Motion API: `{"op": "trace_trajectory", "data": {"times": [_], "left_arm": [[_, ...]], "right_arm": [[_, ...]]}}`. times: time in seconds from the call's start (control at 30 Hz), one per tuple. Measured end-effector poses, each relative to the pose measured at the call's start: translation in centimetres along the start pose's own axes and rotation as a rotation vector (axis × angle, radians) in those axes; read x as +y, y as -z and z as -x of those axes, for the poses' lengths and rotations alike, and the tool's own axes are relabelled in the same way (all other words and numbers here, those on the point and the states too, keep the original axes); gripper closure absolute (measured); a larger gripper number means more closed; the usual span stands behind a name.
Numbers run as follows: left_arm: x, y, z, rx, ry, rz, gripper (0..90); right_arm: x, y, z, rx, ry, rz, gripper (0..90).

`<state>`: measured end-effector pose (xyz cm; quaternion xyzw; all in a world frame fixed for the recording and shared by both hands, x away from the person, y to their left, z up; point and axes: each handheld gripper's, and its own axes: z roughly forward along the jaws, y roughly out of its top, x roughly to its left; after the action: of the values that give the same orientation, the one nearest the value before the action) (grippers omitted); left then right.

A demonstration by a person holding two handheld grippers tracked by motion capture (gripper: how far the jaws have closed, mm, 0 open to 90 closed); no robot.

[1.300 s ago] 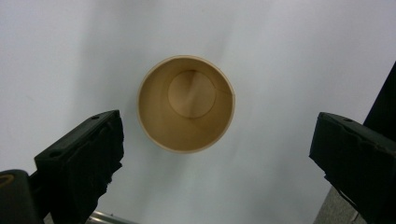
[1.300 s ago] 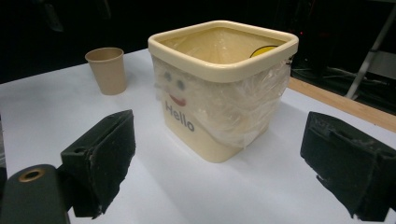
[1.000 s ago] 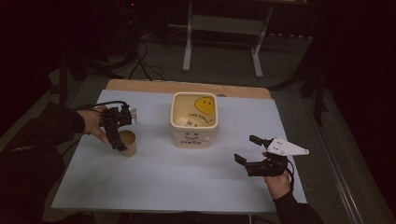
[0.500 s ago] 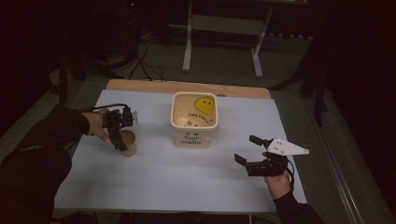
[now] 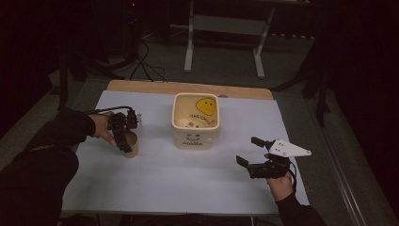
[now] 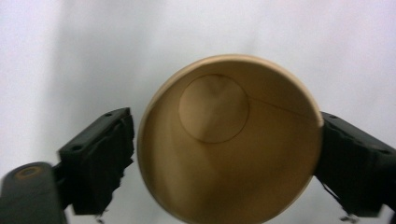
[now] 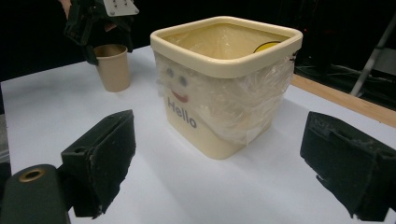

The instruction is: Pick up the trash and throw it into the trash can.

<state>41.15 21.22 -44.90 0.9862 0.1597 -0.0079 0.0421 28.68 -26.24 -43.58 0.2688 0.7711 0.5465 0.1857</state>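
A tan paper cup (image 5: 132, 149) stands upright on the left of the table. My left gripper (image 5: 123, 141) points down over it, one jaw on each side of the rim. In the left gripper view the empty cup (image 6: 224, 140) sits between the jaws of the left gripper (image 6: 226, 154), which have just been closing, and both pads now lie against its sides. Near the front right, my right gripper (image 5: 248, 150) is open with nothing between its jaws. The right gripper (image 7: 217, 158) faces the cream bin (image 7: 210, 107).
The cream square bin (image 5: 195, 141), marked "Hello" and lined with clear film, stands mid-table on the white cover (image 5: 179, 183). Farther off in the right gripper view are the cup (image 7: 112, 67) and the left gripper (image 7: 100, 23). A metal stand (image 5: 223, 42) lies beyond the wooden far edge (image 5: 188, 88).
The left gripper has sunk a little around the cup and its jaws have drawn in on it. The right gripper has stayed where it was.
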Motion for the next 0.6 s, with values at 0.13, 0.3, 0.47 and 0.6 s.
{"op": "trace_trajectory", "data": {"times": [0.13, 0.3, 0.47, 0.6], "left_arm": [[0.13, -0.17, -0.13, -0.017, 0.007, 0.001, 18.8], [0.00, -0.12, -0.39, -0.038, 0.012, 0.011, 21.9], [0.03, -0.02, -0.44, -0.043, 0.019, 0.011, 24.9], [0.26, 0.33, -0.42, -0.045, 0.012, 0.002, 27.7]], "right_arm": [[-0.03, 0.06, 0.09, 0.001, -0.003, 0.004, 10.2], [-0.04, 0.05, 0.08, 0.001, -0.003, 0.003, 10.2], [-0.06, 0.03, 0.11, 0.002, -0.007, 0.000, 10.2], [-0.06, 0.09, 0.11, -0.001, -0.004, 0.003, 10.2]]}}
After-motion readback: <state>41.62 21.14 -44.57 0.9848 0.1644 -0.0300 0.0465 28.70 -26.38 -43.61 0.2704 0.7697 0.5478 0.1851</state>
